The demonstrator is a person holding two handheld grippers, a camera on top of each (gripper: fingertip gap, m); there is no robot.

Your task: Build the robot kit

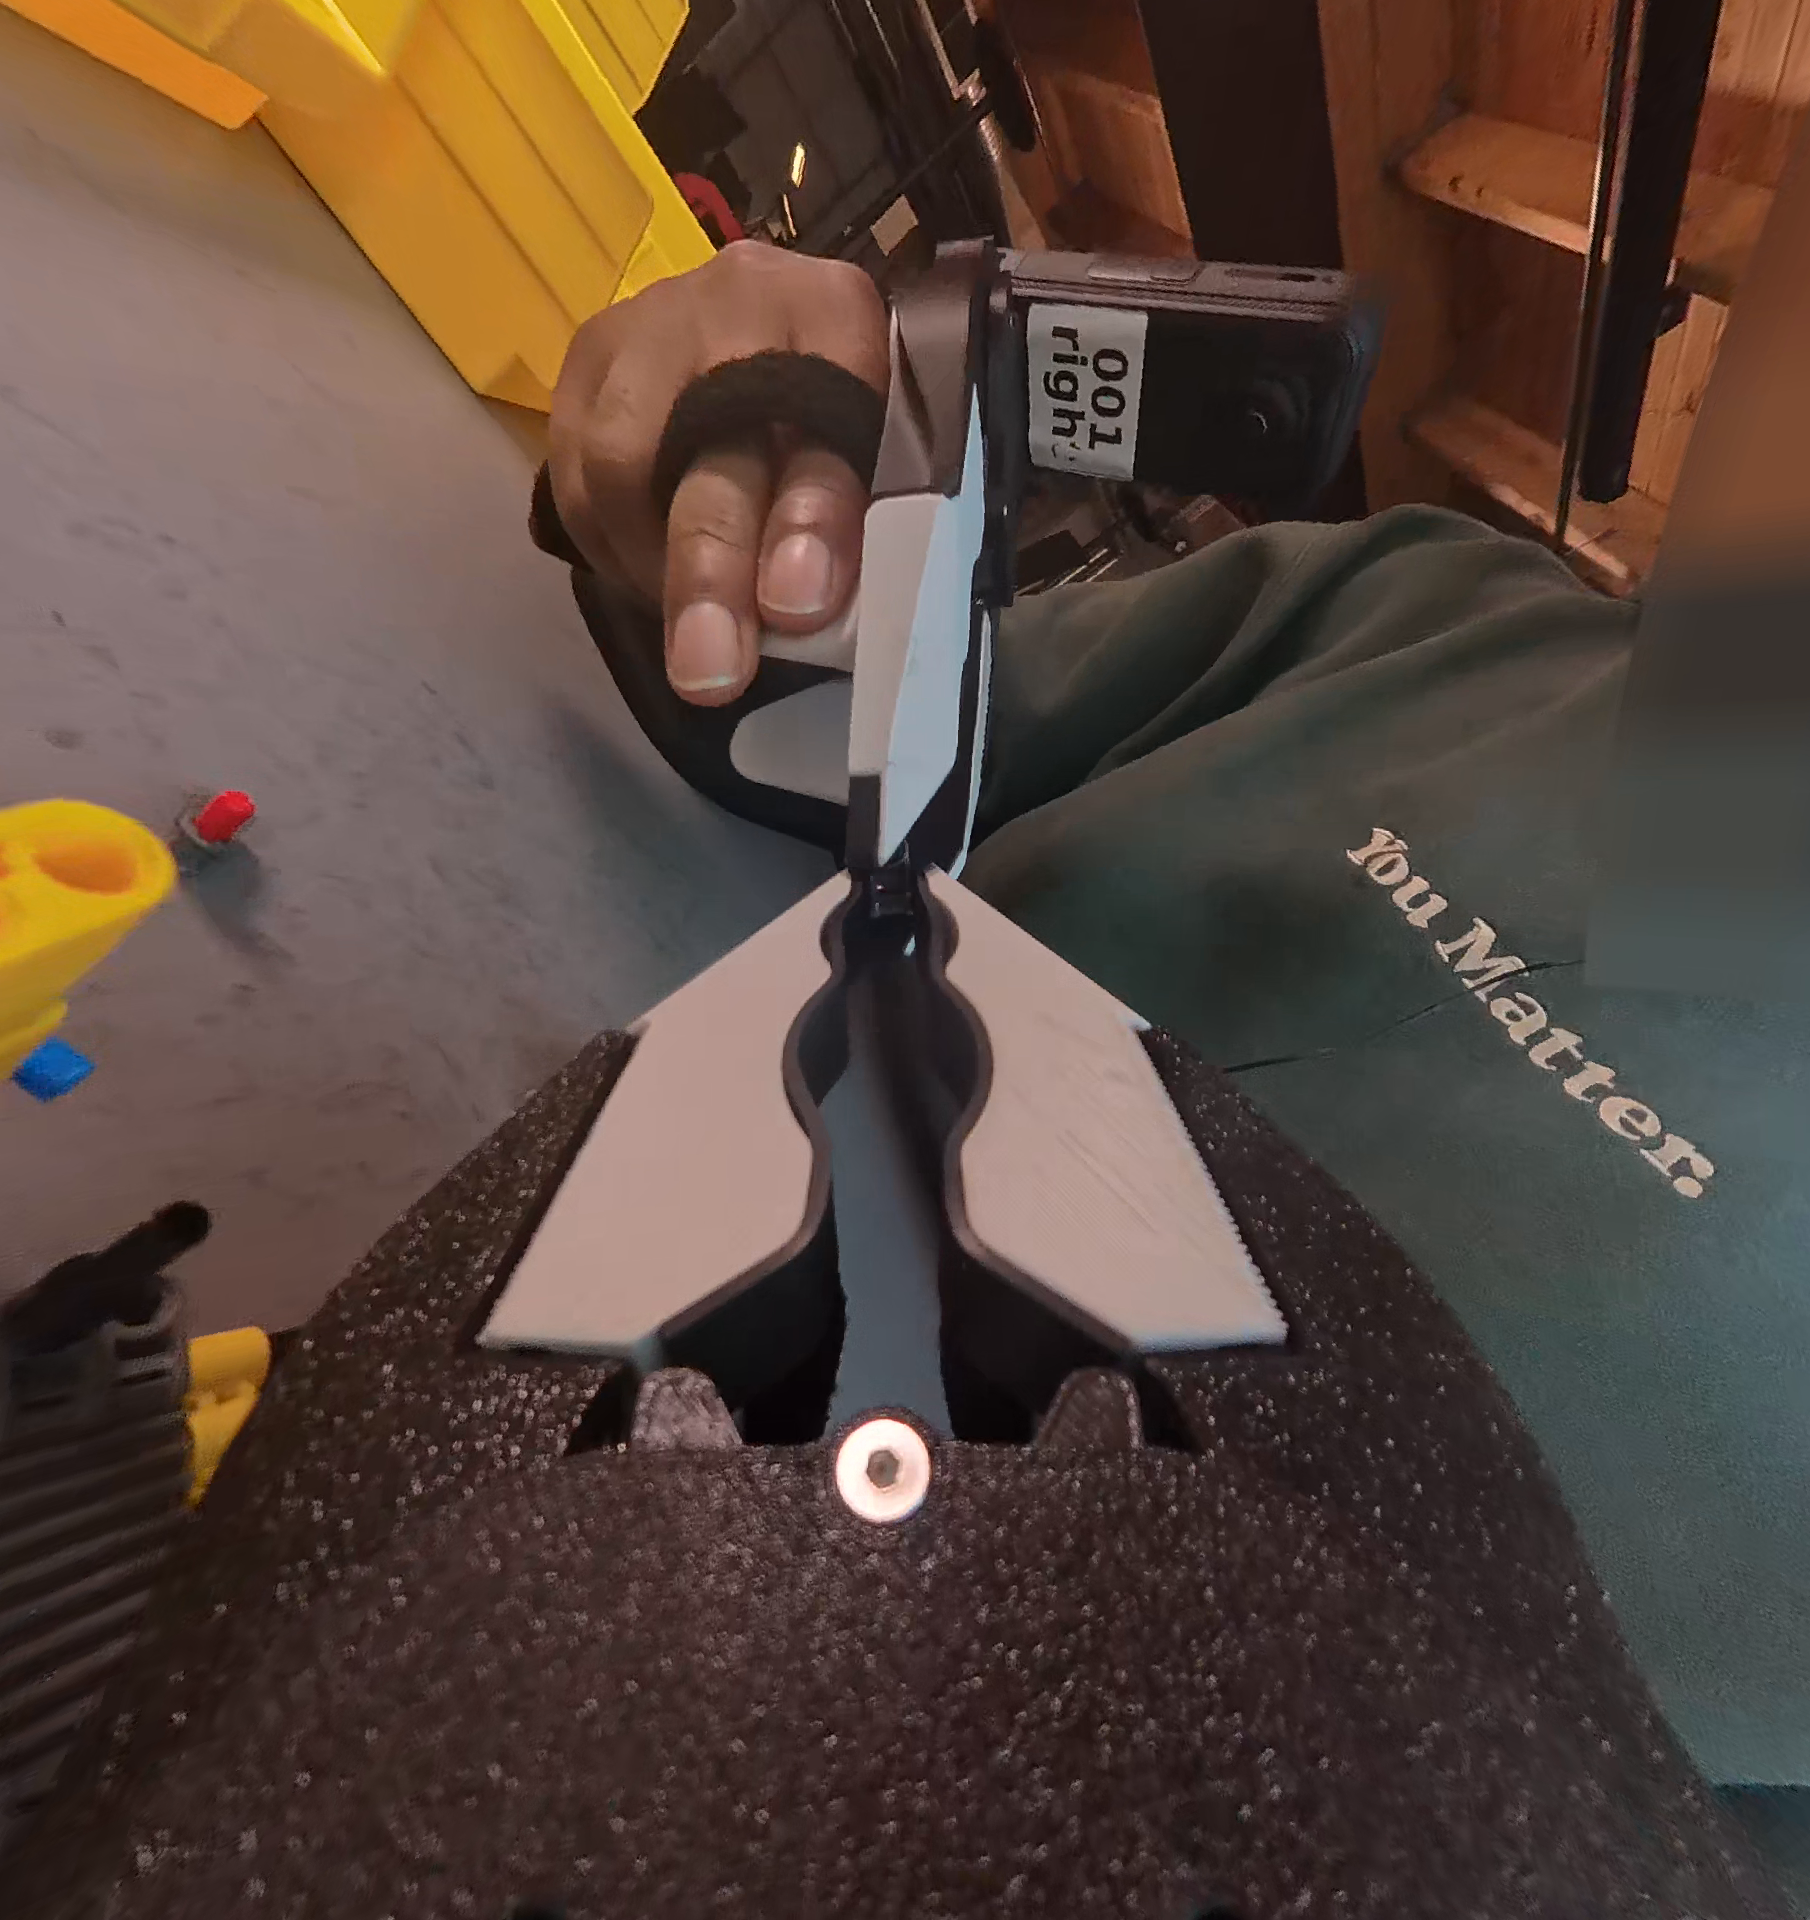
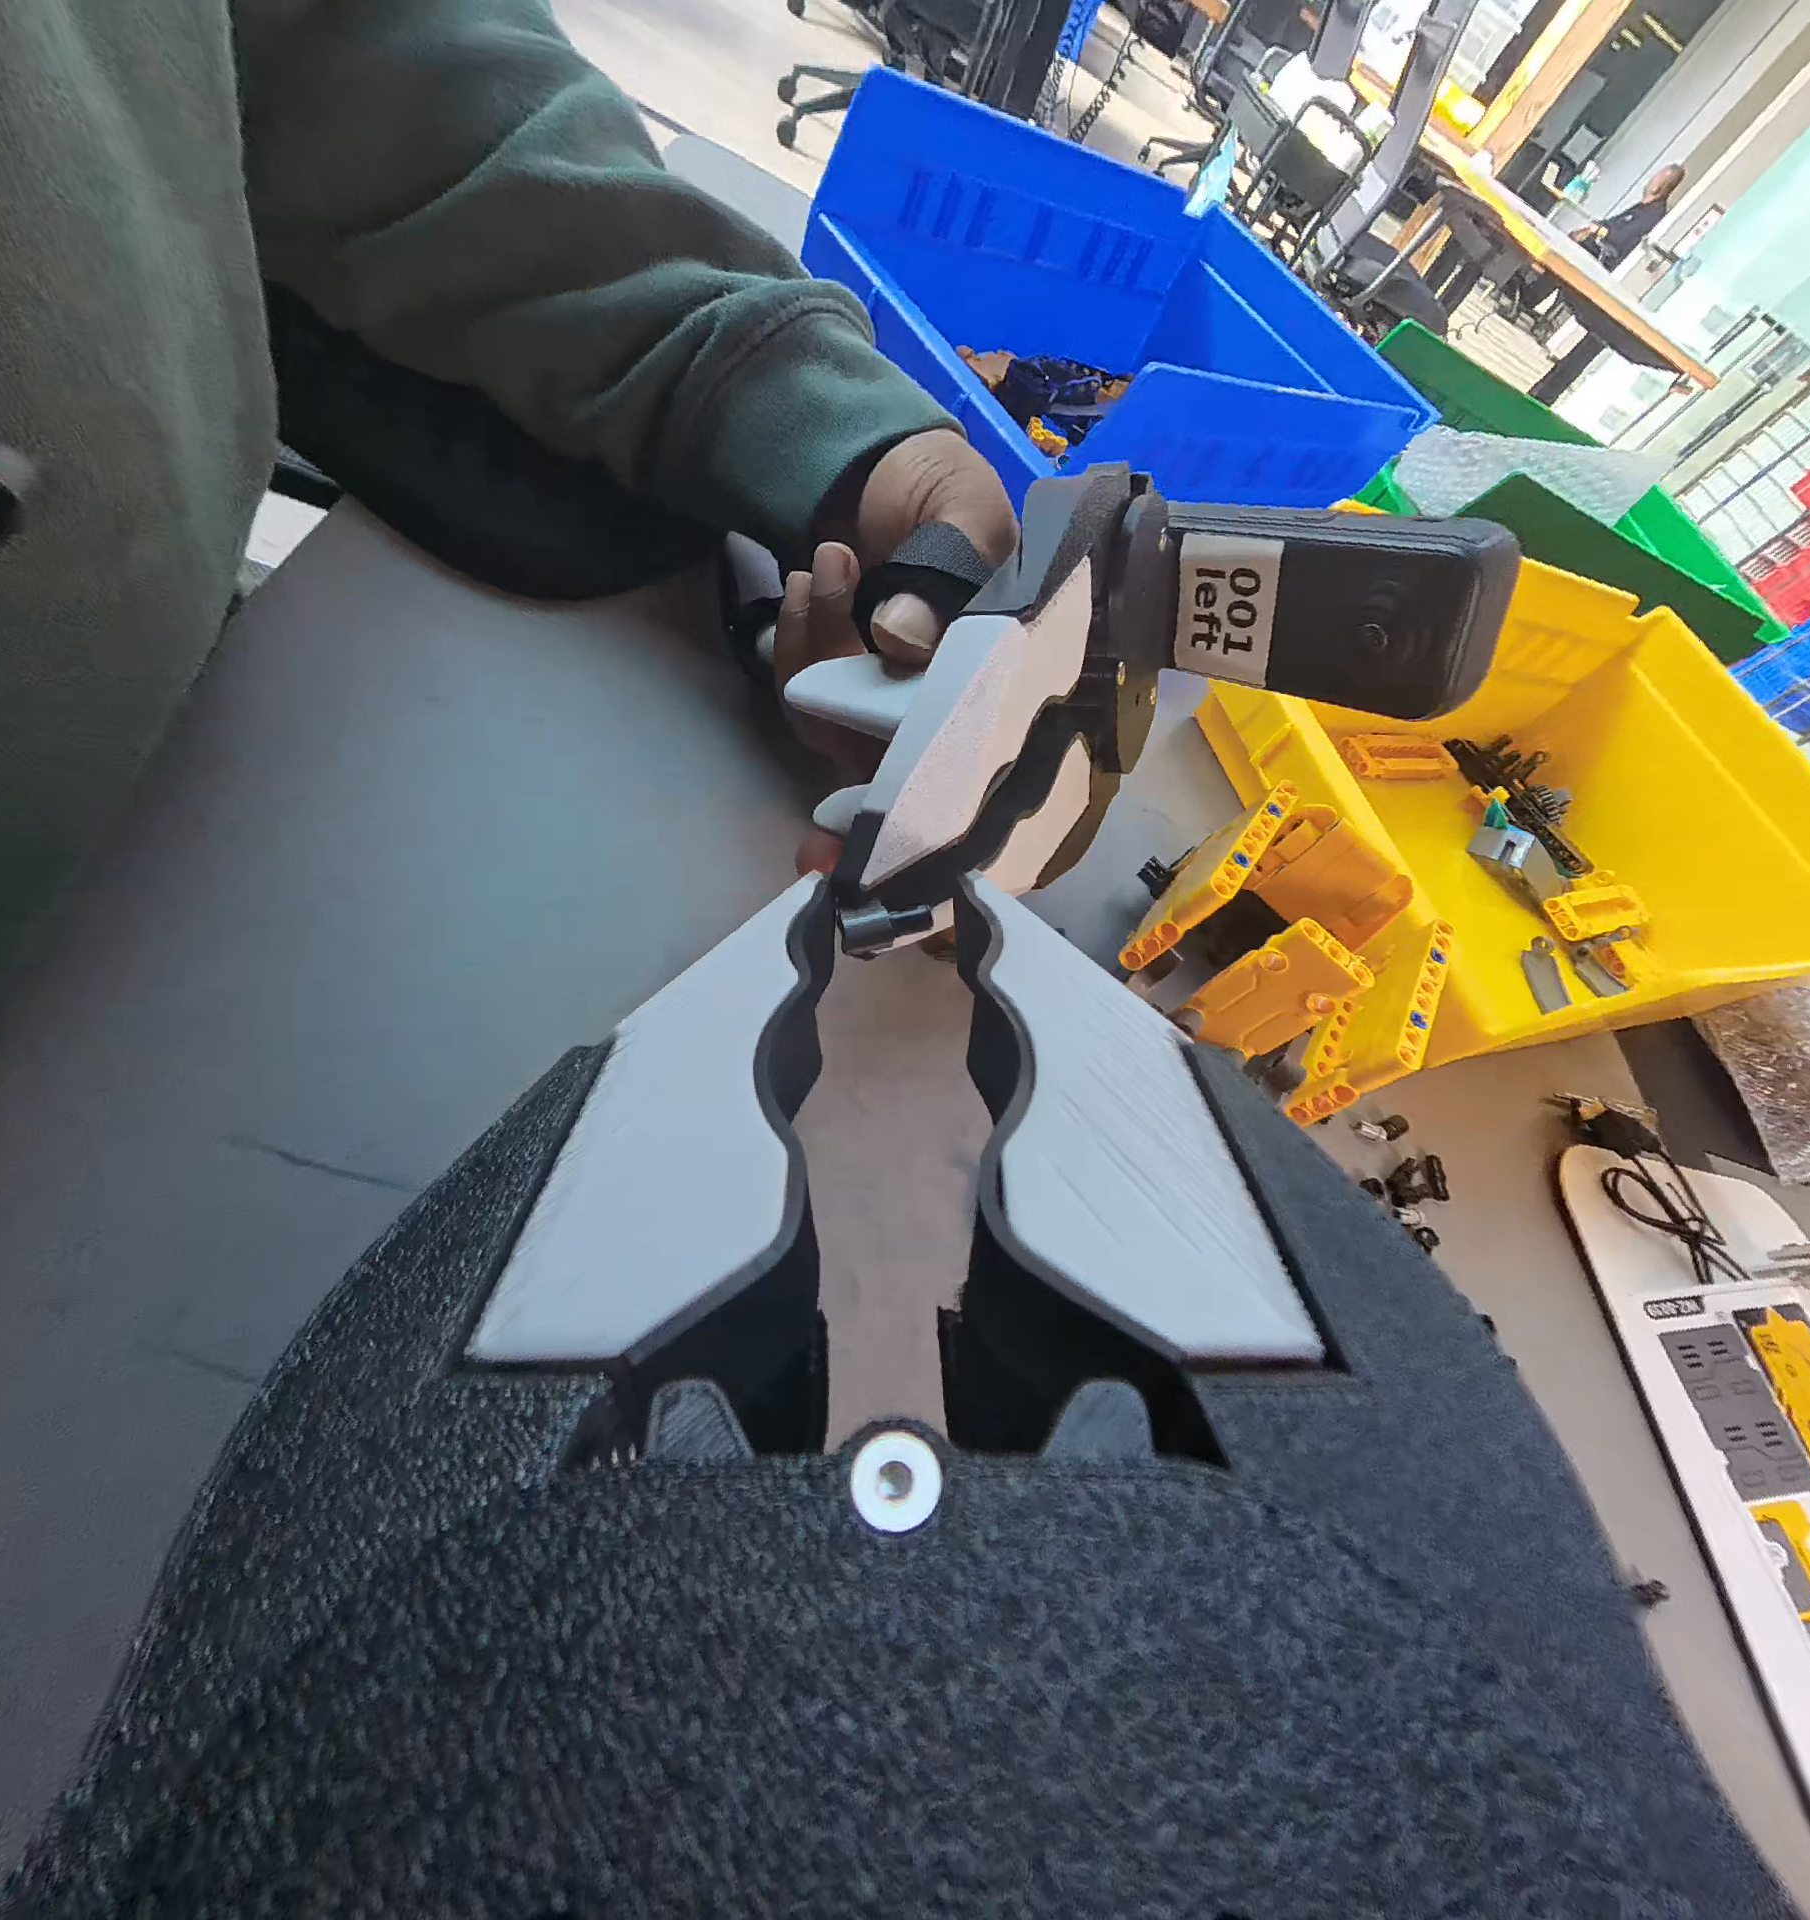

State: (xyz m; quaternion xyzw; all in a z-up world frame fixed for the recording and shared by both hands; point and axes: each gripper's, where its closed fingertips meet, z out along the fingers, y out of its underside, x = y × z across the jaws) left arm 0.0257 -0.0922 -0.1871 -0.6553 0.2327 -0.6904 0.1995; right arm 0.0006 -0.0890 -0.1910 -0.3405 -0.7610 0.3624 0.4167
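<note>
- The left gripper has its jaws drawn nearly together at the tips, pinching a small dark pin in the air above the grey table.
- The right gripper meets it tip to tip. Its jaws stand narrowly apart and flank the pin, one on each side.
- The pin's long axis runs across that gap from one right finger toward the other. Its near end is at or against one finger (I cannot tell if they touch), and the far end sits just short of the other.
- A yellow beam assembly and a yellow bin lie well off to the side.
</note>
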